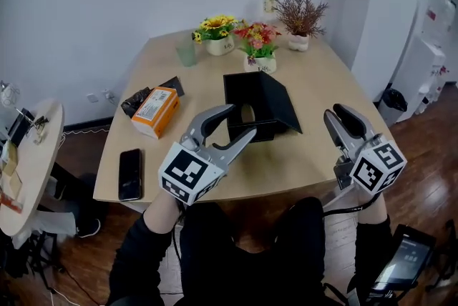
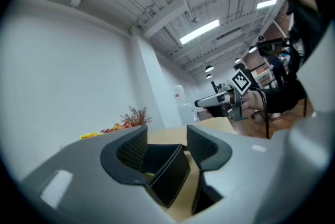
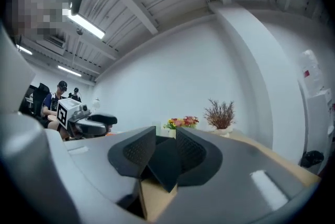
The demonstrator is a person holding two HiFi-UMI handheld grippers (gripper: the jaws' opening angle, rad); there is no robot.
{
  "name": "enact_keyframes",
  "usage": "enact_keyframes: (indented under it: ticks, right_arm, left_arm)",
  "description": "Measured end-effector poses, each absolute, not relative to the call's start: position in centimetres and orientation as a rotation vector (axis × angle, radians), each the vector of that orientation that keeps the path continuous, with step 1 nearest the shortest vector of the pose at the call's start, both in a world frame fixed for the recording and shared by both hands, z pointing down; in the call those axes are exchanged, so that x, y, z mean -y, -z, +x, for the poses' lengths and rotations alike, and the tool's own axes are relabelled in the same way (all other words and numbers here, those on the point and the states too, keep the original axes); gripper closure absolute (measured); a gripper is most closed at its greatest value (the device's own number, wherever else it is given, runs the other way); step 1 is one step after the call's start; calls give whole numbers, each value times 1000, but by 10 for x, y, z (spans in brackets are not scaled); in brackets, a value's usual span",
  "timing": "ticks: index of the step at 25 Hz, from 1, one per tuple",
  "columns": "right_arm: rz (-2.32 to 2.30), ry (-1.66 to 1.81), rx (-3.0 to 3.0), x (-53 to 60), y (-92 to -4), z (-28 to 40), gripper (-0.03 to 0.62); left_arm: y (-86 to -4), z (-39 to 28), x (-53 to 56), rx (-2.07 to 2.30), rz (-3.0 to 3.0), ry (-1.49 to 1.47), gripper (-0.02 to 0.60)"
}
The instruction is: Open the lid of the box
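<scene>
On the wooden table (image 1: 308, 154) the black box (image 1: 261, 101) sits mid-table, lid already up and tilted, its flap slanting down to the right side. Left gripper (image 1: 242, 121) reaches in from lower left, black-sleeved forearm under it, marker cube facing the camera, jaws pointing up-right at the box's front-left corner. Its jaws stand clearly apart; in the left gripper view a black box panel (image 2: 170, 176) shows in the gap, pads not pressing on it as far as can be seen. Right gripper (image 1: 335, 111) is held off the table's right front edge, apart from the box, jaws aimed up and left. In the right gripper view its jaws are nearly together, only a narrow gap, with the box's dark corner (image 3: 167, 165) seen beyond; nothing gripped. Left of the box lie an orange carton (image 1: 155, 110) and a black phone (image 1: 129, 173); flower pots (image 1: 259, 47) stand behind it
</scene>
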State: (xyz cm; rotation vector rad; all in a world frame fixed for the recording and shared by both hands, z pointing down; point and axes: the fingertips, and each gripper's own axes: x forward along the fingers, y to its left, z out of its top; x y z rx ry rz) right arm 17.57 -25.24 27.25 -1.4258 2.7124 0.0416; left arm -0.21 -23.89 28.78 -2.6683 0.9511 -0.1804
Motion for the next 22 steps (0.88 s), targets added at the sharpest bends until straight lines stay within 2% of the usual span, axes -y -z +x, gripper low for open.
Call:
enact_keyframes:
  ticks: [8,15,22]
  right_arm:
    - [-1589,-460,-2502,258,-211,149,484]
    - [-1568,-493,-2425,250,-210,140,505]
    - [-1566,-493,-2425,247,-213,144,511]
  left_arm:
    - [-275,-117,245,-1517,-2612,-240,393]
    - [-236,-114,241,-1461,-2536,-288,408]
    - [-234,-116,237,-1475,-2485,-324,437]
